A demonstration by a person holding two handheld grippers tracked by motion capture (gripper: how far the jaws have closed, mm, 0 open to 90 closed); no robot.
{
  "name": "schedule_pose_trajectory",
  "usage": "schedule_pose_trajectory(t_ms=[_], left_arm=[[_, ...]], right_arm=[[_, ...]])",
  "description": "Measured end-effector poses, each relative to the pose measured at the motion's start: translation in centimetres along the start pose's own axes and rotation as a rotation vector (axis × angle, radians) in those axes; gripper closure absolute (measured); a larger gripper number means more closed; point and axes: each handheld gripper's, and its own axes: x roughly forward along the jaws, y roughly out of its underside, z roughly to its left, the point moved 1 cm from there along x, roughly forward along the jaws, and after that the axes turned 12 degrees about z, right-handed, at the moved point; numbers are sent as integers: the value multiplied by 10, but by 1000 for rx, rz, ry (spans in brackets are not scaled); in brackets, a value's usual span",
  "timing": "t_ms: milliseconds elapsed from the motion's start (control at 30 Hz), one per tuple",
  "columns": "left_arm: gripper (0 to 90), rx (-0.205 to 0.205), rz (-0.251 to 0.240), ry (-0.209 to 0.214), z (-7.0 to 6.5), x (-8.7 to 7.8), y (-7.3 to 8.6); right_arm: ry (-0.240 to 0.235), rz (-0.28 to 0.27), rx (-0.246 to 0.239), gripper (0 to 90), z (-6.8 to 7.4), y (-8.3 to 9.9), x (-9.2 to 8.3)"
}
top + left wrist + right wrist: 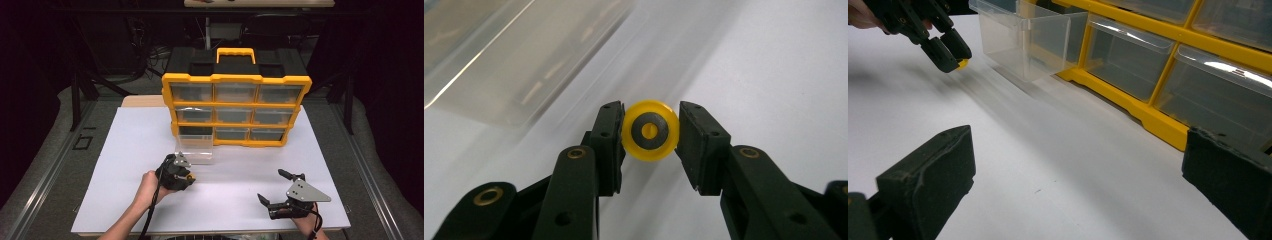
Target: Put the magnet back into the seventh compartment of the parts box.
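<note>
Left gripper view has the left tongs (650, 131) clamped across a small yellow wheel (650, 130), just in front of the pulled-out clear drawer (499, 60). It looks light, hard and slippery; gripping its rim suits. Right tongs (1073, 185) gape empty.

Overhead view; two close claw-mounted views

There is one yellow organizer (235, 82) with nine clear drawers, three rows of three. One drawer (195, 147) is pulled out. Two grippers are present, the left gripper (188, 176) and the right gripper (272, 186). One yellow wheel (650, 130) is there.
</note>
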Motion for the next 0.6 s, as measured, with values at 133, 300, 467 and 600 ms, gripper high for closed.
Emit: schedule_pose_trajectory(t_ms=[133,300,467,600], left_arm=[[632,-11,5,-6,3,-2,5],[632,-29,4,-10,8,-5,12],[632,-35,9,-25,13,-8,19],[632,-50,11,-35,17,-11,23]], right_arm=[[1,0,0,2,0,0,0],[0,1,1,2,0,0,0],[0,-1,-4,2,0,0,0],[0,1,-1,2,0,0,0]])
